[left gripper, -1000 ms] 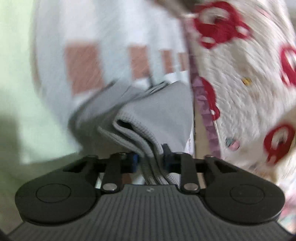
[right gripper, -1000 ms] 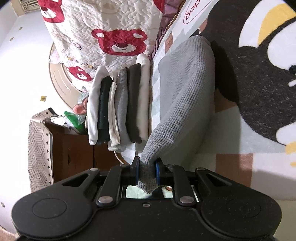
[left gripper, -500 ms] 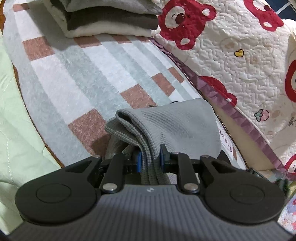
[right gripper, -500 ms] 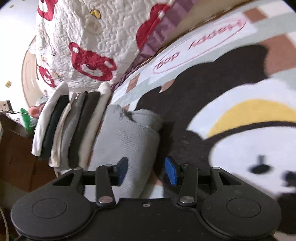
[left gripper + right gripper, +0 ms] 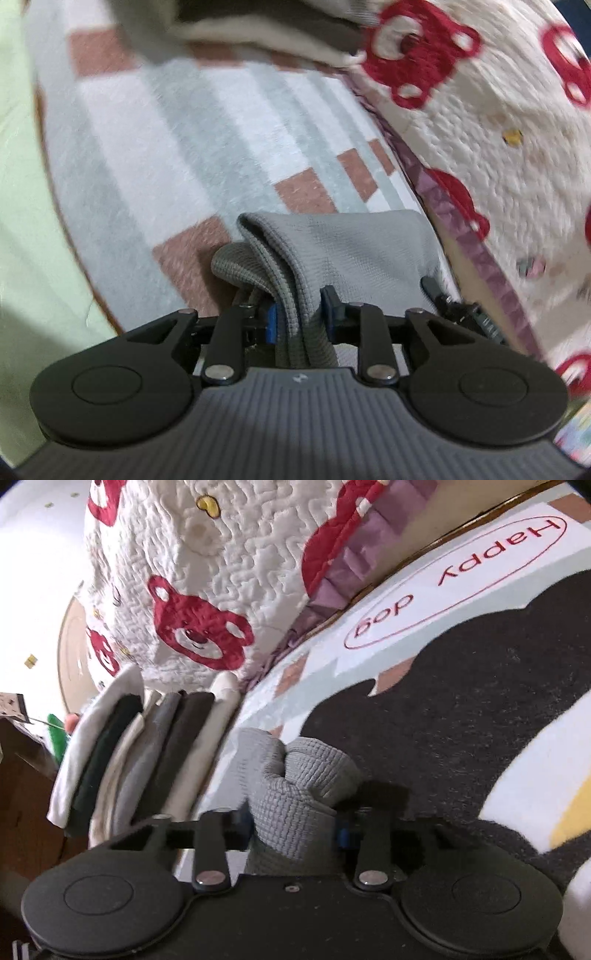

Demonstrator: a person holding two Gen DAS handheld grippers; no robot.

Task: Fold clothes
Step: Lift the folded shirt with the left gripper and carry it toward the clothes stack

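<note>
A: Whereabouts of the grey knit garment [image 5: 351,251]?

B: Down on the rug [image 5: 184,129], bunched up just beside the stack of folded clothes [image 5: 140,760], not on it.

A: And the claws?

B: Left gripper [image 5: 297,317] clamped on several layered edges of the knit, at the end away from the stack. Right gripper [image 5: 293,827] with jaws apart, straddling a fat roll of the same cloth at the end nearer the stack. No pinch to be seen there.

A: Handling?

B: Soft, light, thick, probably stretchy. Sags and slumps wherever unsupported. Not slippery, thanks to the waffle texture. Best taken at the stacked hems or corners, all layers at once, so as not to peel one layer loose.

A: Hard to make out?

B: Plenty. Blurred in the left wrist view, the stack a smear along the top edge. Underside of the knit hidden, layer count under the roll unclear. No telling sleeve from body, nor how neat the fold is.
</note>
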